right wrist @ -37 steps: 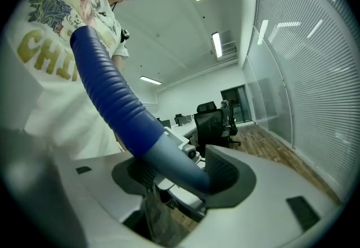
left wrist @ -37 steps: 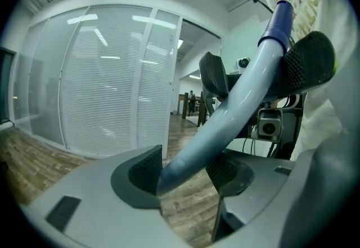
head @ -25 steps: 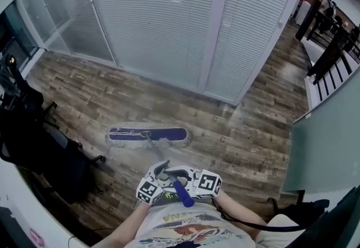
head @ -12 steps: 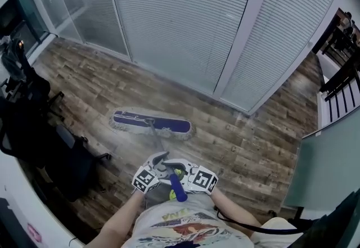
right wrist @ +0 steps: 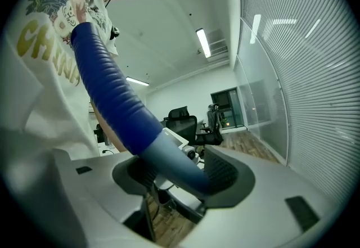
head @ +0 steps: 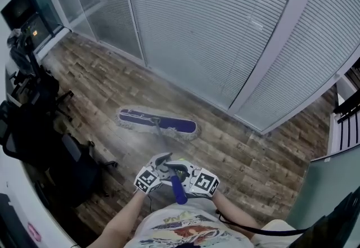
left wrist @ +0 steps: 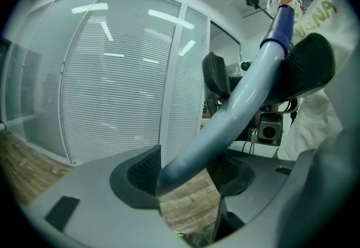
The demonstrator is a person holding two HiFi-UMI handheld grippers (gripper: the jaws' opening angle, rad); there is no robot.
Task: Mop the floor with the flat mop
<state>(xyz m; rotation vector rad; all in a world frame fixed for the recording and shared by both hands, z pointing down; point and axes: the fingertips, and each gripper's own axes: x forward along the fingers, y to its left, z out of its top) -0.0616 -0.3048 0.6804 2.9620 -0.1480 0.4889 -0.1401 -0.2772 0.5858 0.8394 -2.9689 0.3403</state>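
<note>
The flat mop's head [head: 157, 123], blue with a pale fringe, lies flat on the wood-plank floor [head: 247, 157] ahead of me, a little short of the blinds. Its grey handle [head: 162, 144] slopes back to a blue grip [head: 178, 190] at my waist. Both grippers clamp that handle side by side. My left gripper [head: 159, 169] is shut on the grey pole [left wrist: 225, 123]. My right gripper [head: 181, 174] is shut on the pole just below the blue grip [right wrist: 112, 95].
A wall of glass panels with white blinds [head: 225, 22] runs across the far side. Black office chairs [head: 34, 123] and bags crowd the left. A glass partition [head: 332, 185] stands at the right, with black chairs [head: 349, 112] beyond it.
The mop head has slid to the right and tilted slightly along the floor. My view has swung left, so the blinds fill more of the frame. Both grippers kept their hold.
</note>
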